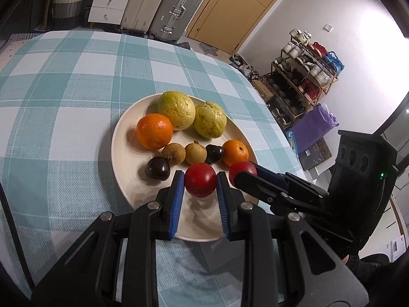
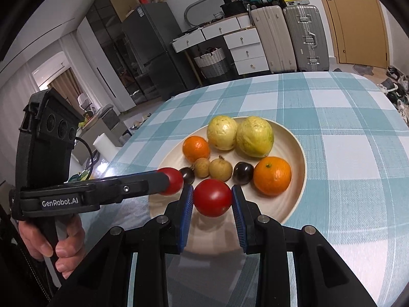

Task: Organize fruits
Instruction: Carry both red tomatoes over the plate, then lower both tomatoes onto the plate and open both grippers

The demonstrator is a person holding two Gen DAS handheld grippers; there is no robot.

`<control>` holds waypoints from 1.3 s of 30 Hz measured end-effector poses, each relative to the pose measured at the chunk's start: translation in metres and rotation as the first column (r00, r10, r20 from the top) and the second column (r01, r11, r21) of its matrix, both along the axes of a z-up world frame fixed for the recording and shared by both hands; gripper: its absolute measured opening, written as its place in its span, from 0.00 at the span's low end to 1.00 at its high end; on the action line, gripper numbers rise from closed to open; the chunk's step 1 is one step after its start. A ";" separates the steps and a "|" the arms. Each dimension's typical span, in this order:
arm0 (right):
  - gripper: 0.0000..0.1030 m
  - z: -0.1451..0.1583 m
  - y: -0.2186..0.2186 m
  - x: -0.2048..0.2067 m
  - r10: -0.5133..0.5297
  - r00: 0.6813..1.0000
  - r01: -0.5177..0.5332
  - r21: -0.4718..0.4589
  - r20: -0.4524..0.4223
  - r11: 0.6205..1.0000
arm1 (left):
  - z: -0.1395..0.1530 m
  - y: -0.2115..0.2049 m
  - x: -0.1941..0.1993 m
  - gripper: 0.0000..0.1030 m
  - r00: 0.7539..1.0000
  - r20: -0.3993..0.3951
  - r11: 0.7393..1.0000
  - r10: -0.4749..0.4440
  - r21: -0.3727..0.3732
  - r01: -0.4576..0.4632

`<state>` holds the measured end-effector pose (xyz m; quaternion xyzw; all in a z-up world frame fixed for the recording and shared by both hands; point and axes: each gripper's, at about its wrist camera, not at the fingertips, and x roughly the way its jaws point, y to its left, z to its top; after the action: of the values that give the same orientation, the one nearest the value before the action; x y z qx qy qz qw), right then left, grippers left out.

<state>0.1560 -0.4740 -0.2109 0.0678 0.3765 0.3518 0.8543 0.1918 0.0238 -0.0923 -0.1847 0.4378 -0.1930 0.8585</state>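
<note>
Both tools are pinching red tomatoes above the plate's point(image 1: 120, 138) near rim: left tool point(image 1: 200, 183) holding the left tomato point(image 1: 200, 183), right tool point(image 2: 212, 197) gripping the right tomato point(image 2: 212, 197), empty plate space lying directly beneath them.

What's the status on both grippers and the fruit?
Left gripper shut on a tomato. Right gripper shut on second tomato. Both above plate near edge. Nothing blocking.

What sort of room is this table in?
Most likely a lived-in home dining or entry area: a fridge, suitcases by a wooden door, and a full shoe rack surround the checked-cloth table.
</note>
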 end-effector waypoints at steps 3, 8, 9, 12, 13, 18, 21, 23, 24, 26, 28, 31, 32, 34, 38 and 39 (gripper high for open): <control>0.30 -0.001 0.000 0.005 -0.001 1.000 0.001 0.001 -0.001 1.000 | -0.003 -0.004 0.003 0.22 1.000 -0.006 1.000 -0.006 0.005 0.007; 0.30 -0.003 0.002 0.011 -0.001 1.000 0.001 -0.007 0.003 1.000 | -0.008 -0.009 0.009 0.22 1.000 -0.016 1.000 -0.013 0.009 0.013; 0.30 -0.003 0.003 0.012 -0.002 1.000 0.002 -0.010 0.005 1.000 | -0.009 -0.010 0.010 0.22 1.000 -0.017 1.000 -0.015 0.010 0.015; 0.30 -0.005 0.006 0.013 0.007 1.000 -0.007 -0.015 0.004 1.000 | -0.011 -0.012 0.013 0.22 1.000 -0.021 1.000 -0.014 0.015 0.015; 0.30 -0.006 0.007 0.014 0.011 1.000 -0.011 -0.017 0.002 1.000 | -0.011 -0.013 0.014 0.22 1.000 -0.022 1.000 -0.015 0.011 0.015; 0.32 -0.005 0.011 0.015 0.020 1.000 -0.019 -0.033 0.007 0.999 | -0.008 -0.014 0.015 0.22 1.000 -0.015 1.000 -0.005 0.007 0.005; 0.38 -0.001 0.009 0.014 0.006 1.000 -0.005 -0.041 0.013 0.999 | -0.003 -0.014 0.012 0.27 1.000 -0.006 1.000 -0.005 0.009 0.005; 0.47 0.003 0.002 0.011 -0.012 1.000 0.013 -0.032 0.028 0.999 | -0.001 -0.012 0.010 0.32 1.000 -0.007 1.000 -0.001 0.010 0.001; 0.48 0.005 -0.001 0.010 -0.017 0.999 0.018 -0.020 0.032 1.000 | 0.000 -0.012 0.009 0.32 1.000 -0.006 1.000 0.002 0.008 -0.002; 0.49 0.009 -0.007 0.007 -0.039 0.998 0.040 -0.014 0.045 0.999 | 0.003 -0.010 0.005 0.32 1.000 -0.003 1.000 0.010 0.008 -0.010; 0.54 0.014 -0.013 0.004 -0.063 0.996 0.064 -0.014 0.058 0.998 | 0.005 -0.008 0.001 0.33 1.000 0.001 1.000 0.016 0.008 -0.016; 0.64 0.021 -0.025 -0.003 -0.102 0.991 0.102 0.000 0.083 0.995 | 0.011 -0.007 -0.007 0.33 1.000 0.013 1.000 0.026 0.018 -0.026; 0.66 0.024 -0.028 -0.005 -0.111 0.989 0.112 0.004 0.092 0.994 | 0.013 -0.006 -0.010 0.34 0.999 0.018 0.999 0.028 0.021 -0.029; 0.66 0.028 -0.032 -0.009 -0.125 0.986 0.125 0.009 0.106 0.992 | 0.017 -0.005 -0.015 0.34 0.999 0.028 0.999 0.036 0.030 -0.037; 0.71 0.037 -0.038 -0.018 -0.146 0.981 0.144 0.022 0.129 0.989 | 0.028 -0.005 -0.028 0.41 0.997 0.057 0.997 0.054 0.059 -0.058; 0.73 0.038 -0.039 -0.021 -0.149 0.980 0.147 0.025 0.136 0.989 | 0.030 -0.005 -0.031 0.42 0.996 0.064 0.996 0.058 0.065 -0.062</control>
<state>0.1346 -0.5132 -0.1726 0.0775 0.3081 0.2941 0.9014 0.1611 0.0188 -0.0620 -0.1630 0.4115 -0.1583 0.8826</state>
